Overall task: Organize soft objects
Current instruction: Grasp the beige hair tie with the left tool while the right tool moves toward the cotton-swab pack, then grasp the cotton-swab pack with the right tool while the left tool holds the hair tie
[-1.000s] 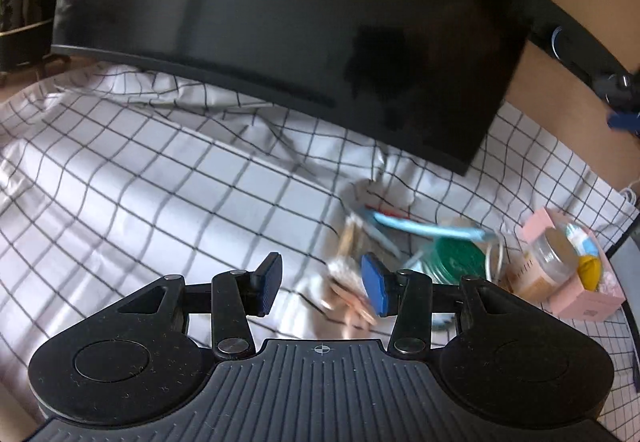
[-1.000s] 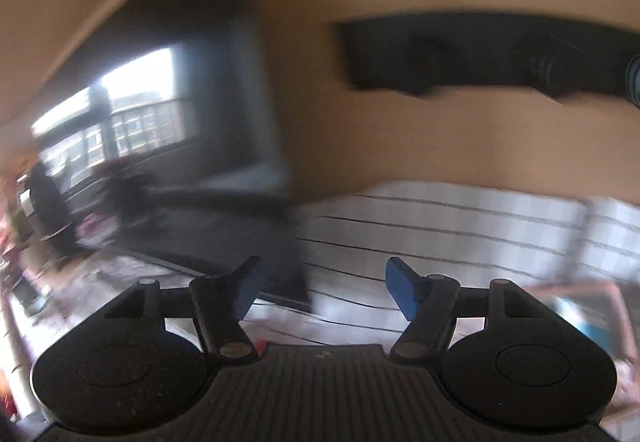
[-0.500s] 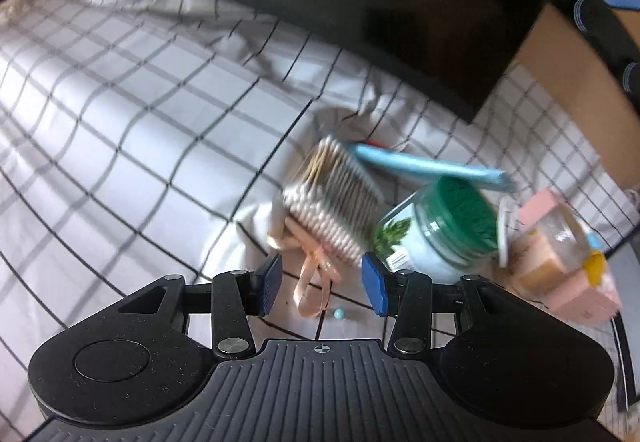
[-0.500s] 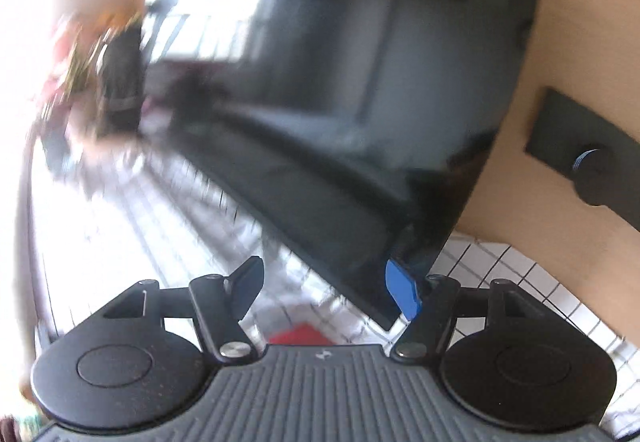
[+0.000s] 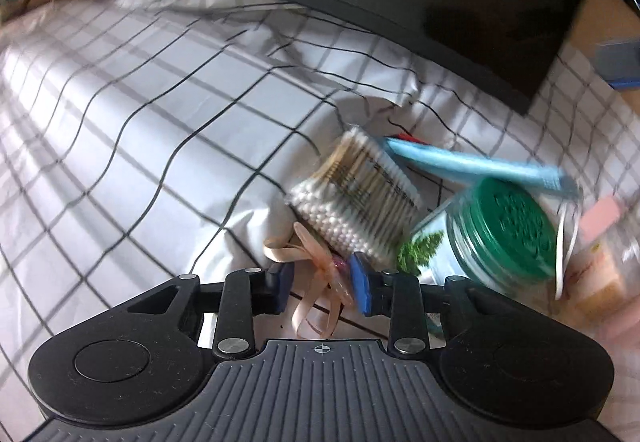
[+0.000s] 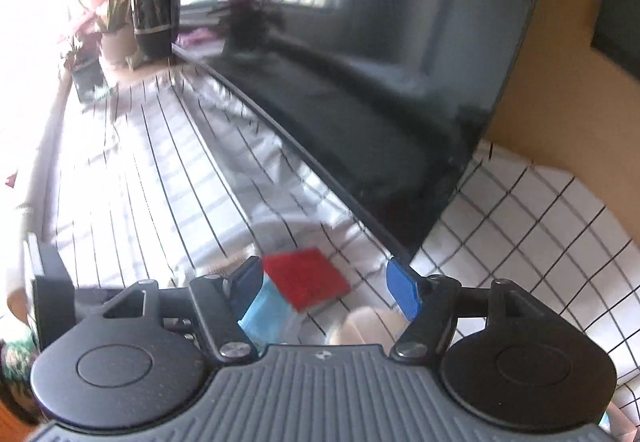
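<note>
Cotton swabs [image 5: 352, 202]: bagged bundle lying on the checked cloth [image 5: 132, 146], its ribbon [image 5: 316, 278] trailing toward the camera.
Left gripper [image 5: 322, 288]: jaws have just been closing, ribbon between the pads; whether they pinch it cannot be told.
Neighbours: green-lidded jar [image 5: 500, 230] just right of the swabs; blue packet [image 5: 476, 164] behind.
Right gripper [image 6: 334, 288]: jaws apart, empty, above a red pad [image 6: 306, 278].
Background: dark screen [image 6: 400, 62].
</note>
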Tool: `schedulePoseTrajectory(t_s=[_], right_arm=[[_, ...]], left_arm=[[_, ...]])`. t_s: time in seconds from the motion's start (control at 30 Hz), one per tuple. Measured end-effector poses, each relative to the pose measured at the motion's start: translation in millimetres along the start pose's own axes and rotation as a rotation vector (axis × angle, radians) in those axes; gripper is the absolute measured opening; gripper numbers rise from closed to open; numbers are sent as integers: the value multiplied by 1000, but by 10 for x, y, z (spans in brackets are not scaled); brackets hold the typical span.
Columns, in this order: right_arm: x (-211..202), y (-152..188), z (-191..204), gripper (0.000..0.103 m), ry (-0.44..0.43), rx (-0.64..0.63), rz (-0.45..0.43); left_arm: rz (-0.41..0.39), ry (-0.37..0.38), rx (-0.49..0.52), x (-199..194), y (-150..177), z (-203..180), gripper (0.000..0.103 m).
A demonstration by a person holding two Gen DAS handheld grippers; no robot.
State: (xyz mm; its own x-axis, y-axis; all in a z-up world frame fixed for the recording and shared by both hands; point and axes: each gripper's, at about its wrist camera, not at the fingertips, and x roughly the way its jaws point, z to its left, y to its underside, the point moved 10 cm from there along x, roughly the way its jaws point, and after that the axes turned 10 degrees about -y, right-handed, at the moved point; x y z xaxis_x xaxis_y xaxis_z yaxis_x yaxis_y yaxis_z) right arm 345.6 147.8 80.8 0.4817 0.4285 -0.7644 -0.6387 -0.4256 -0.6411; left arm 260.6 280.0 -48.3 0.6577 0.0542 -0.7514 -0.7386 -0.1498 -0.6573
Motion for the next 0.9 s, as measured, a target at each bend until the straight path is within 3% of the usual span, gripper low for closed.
schedulePoseTrajectory(t_s=[0.03, 0.07, 0.2, 0.33, 0.5, 0.73, 0.83, 0.9], right_arm=[[43, 25, -43, 69, 4, 16, 20], [72, 29, -78, 69, 8, 34, 38], [227, 24, -166, 69, 19, 126, 132], [470, -73, -64, 69, -34, 232, 191], [750, -179, 498, 69, -85, -1, 230], [938, 232, 1242, 69, -217, -383, 381], [1121, 364, 1286, 69, -207, -414, 460], [1311, 407, 1191, 69, -145, -417, 521]], left_arm=[[-13, -8, 30, -2, 15, -26, 25], [-23, -9, 53, -5, 35, -51, 22], [-54, 3, 88, -17, 57, -92, 20], [-60, 36, 19, -59, 81, 20, 16], [-83, 72, -53, -225, 83, 244, 17], [-152, 70, -205, -447, -35, 708, 17], [-147, 68, -259, -454, -72, 880, 17], [-141, 70, -277, -457, -70, 953, 17]])
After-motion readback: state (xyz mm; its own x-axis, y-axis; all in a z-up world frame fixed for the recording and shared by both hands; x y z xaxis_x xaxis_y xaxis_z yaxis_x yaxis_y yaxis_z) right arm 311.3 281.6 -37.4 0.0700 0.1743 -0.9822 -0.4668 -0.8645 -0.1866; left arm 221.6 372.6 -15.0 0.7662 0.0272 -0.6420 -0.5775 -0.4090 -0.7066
